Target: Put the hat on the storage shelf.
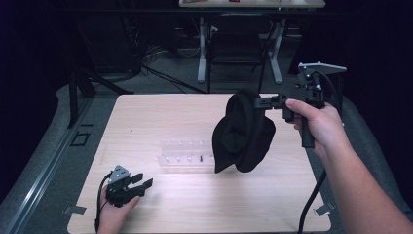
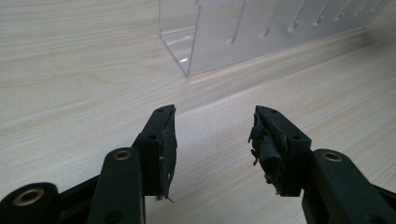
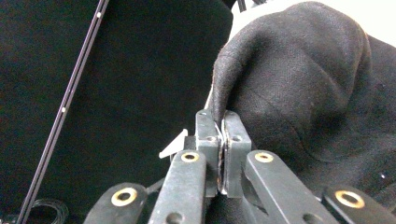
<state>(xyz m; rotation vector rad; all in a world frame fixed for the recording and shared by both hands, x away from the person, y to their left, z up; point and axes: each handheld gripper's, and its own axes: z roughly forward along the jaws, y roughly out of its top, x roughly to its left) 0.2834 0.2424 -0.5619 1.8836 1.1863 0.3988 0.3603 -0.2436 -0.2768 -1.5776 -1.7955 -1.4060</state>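
Right gripper (image 1: 259,102) clamped on the limp black cloth (image 1: 243,134), hanging at table's 2 o'clock above the clear slotted acrylic rack (image 1: 187,156). Thin edge pinch—may slip. Left gripper (image 1: 141,181) apart, 7 o'clock.

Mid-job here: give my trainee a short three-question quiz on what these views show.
1. True or false: the right tongs are shut on the black cloth.
2. The left tongs are: A) open with nothing between them, B) clamped on the clear acrylic rack, C) gripping a cable.
3. Does the cloth hang in the air or lie flat on the wooden table?

Key: 1 true; 2 A; 3 it hangs above the table.
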